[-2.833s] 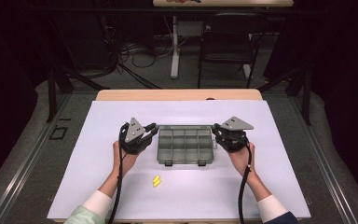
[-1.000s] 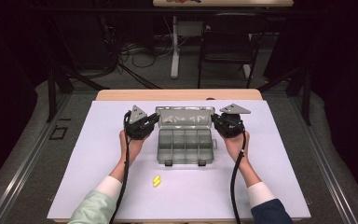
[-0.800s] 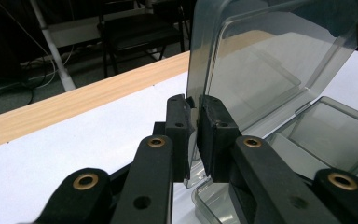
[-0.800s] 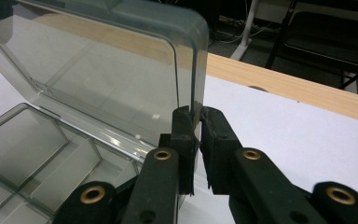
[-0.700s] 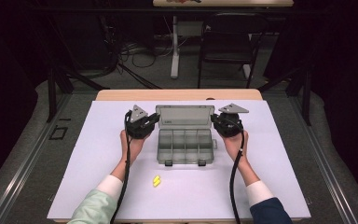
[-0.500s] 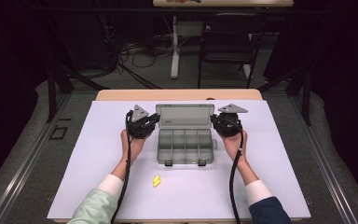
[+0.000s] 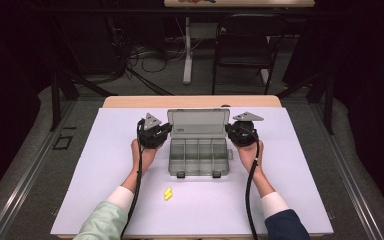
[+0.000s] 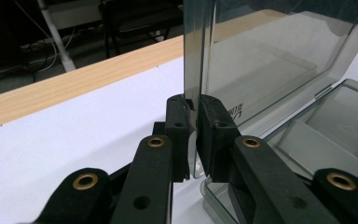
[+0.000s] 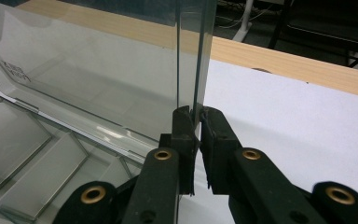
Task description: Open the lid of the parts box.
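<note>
Both tools, left tool (image 8: 193,140) and right tool (image 9: 196,144), pinch the clear smoky plastic lid (image 7: 198,121) upright; the grey compartment box (image 7: 199,156) stands open, its compartments unfilled, the yellow clip (image 7: 168,193) waiting on the worktop (image 7: 105,150).

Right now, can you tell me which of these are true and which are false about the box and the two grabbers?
1. The clear lid of the box is lifted up. True.
2. The left gripper has its jaws shut on the lid's edge. True.
3. The right gripper is holding the little yellow thing. False: it grips the lid's other edge, and the yellow thing lies on the white table in front of the box.
4. The box compartments are full of screws. False: they look empty.
</note>
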